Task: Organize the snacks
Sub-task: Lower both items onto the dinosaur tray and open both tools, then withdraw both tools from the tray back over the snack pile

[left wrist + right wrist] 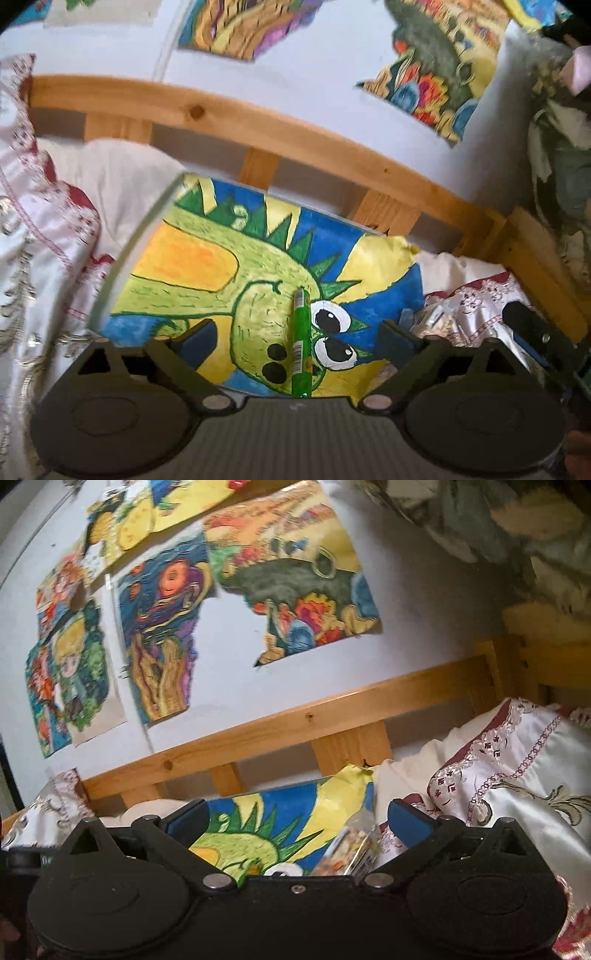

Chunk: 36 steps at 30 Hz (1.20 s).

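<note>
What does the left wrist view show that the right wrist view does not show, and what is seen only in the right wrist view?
Only the left wrist view shows the green snack stick lying on the dinosaur drawing between the open fingers of the left gripper, and part of the right gripper at the right edge.

Only the right wrist view shows the drawing of a blond child on the wall and the open right gripper's own fingers.

Both show the dinosaur drawing, the clear snack bag beside it, the wooden bed rail and the satin bedding.
</note>
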Motion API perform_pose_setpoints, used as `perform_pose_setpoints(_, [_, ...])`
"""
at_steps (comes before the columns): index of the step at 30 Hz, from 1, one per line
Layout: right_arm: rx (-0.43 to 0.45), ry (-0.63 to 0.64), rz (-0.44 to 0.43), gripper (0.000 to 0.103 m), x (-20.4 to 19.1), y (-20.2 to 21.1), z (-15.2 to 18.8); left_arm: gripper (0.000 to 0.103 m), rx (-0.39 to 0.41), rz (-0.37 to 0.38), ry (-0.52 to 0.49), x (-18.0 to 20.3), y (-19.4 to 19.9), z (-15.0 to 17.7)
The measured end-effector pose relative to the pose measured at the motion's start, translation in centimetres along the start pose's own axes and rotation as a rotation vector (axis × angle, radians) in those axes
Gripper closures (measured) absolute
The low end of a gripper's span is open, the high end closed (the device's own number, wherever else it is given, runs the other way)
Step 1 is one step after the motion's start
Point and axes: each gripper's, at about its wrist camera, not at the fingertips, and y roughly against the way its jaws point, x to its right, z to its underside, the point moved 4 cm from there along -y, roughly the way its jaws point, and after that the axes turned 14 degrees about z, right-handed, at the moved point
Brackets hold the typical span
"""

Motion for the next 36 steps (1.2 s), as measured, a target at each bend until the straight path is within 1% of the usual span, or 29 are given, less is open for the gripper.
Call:
perform_pose_setpoints(2, [0.002, 0.018, -0.005, 0.001, -0.5, 1.3, 0.1, 0.002, 0.019, 0.001, -0.015, 0.4, 1.4, 0.2])
perform_pose_setpoints(4, [0.008, 0.034, -0.001, 0.001, -0.8, 2.7, 0.3, 0.001, 0.033, 0.001, -0.025, 0.7, 2.7, 0.6])
perform_pose_setpoints(8, [0.034, 0.065, 0.002, 0.001, -1.5, 5.6, 0.8, 0.001, 0.035, 0.010, -0.054, 1.0, 5.3, 1.4])
perform_pose_setpoints(12, [0.070, 0.115, 0.018, 0.001, -2.1, 8.5, 1.4, 0.001, 0.048, 0.011, -0.051, 0.9, 7.6, 2.1])
perform_pose_setpoints(17, [0.091, 0.158, 0.040, 0.001, -2.6, 11.6, 2.3, 0.001, 0.057, -0.019, -0.068, 0.7, 10.2, 3.4])
perform_pose_setpoints(21, [0.059, 0.152, 0.064, 0.001, -2.6, 13.8, 3.4, 0.001, 0.056, -0.055, -0.096, 0.7, 12.0, 5.0])
perform_pose_setpoints(26, [0.016, 0.142, 0.089, 0.001, -2.8, 15.7, 4.8, 0.001, 0.024, -0.059, -0.112, 0.4, 13.2, 6.9])
perform_pose_setpoints(30, [-0.008, 0.141, 0.120, 0.001, -3.0, 16.7, 5.7, 0.001, 0.005, -0.069, -0.108, 0.0, 13.9, 8.0])
perform_pose_setpoints(36, [-0.070, 0.125, 0.168, 0.001, -2.8, 17.5, 7.0, 0.001, -0.018, -0.091, -0.104, -0.6, 14.7, 9.9])
